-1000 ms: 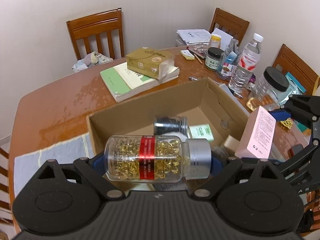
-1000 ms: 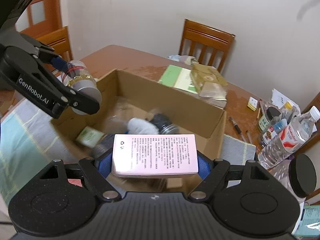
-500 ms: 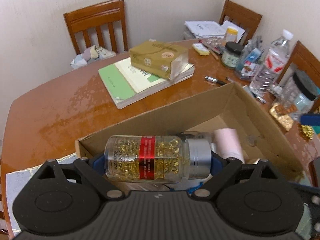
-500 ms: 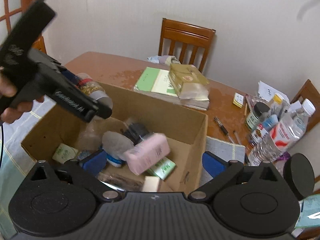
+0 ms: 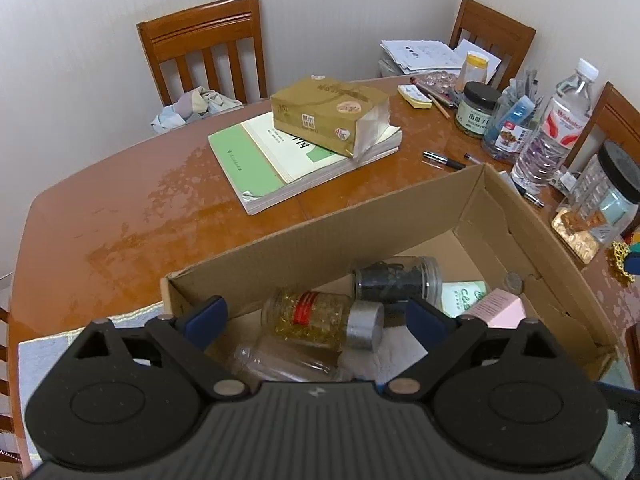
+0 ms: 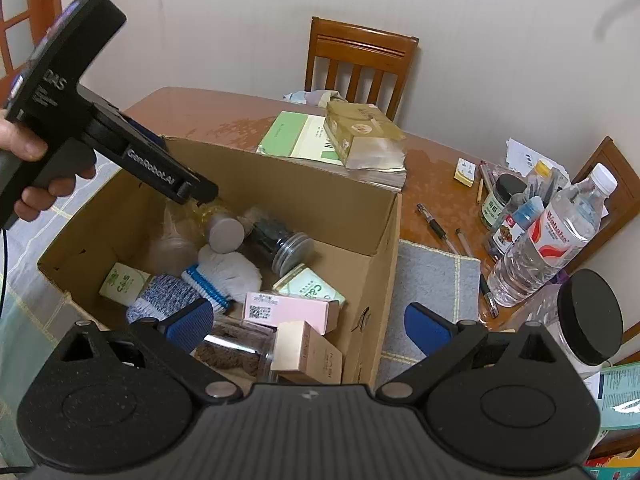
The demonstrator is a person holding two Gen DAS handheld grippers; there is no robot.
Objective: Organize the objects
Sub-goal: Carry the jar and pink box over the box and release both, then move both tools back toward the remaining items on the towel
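A: What do your two grippers have hold of?

B: Nothing. Your left gripper (image 5: 316, 316) has its jaws spread wide over the cardboard box (image 5: 360, 224), with the capsule bottle (image 5: 324, 318) lying loose on its side in the box below them. Your right gripper (image 6: 310, 322) is also wide open and empty, above the box's near corner.

A: Where do your things sit?

B: The capsule bottle rests on a clear bottle (image 5: 280, 360), just beside the dark jar (image 5: 396, 278). The pink box (image 6: 286, 308) lies flat among the other packets, touching a green-labelled carton (image 6: 314, 289). Outside the box on the counter (image 5: 120, 216) you have a stack of books (image 5: 296, 152) with a gold packet (image 5: 328, 110) on top, and a water bottle (image 6: 548, 240) to the right.
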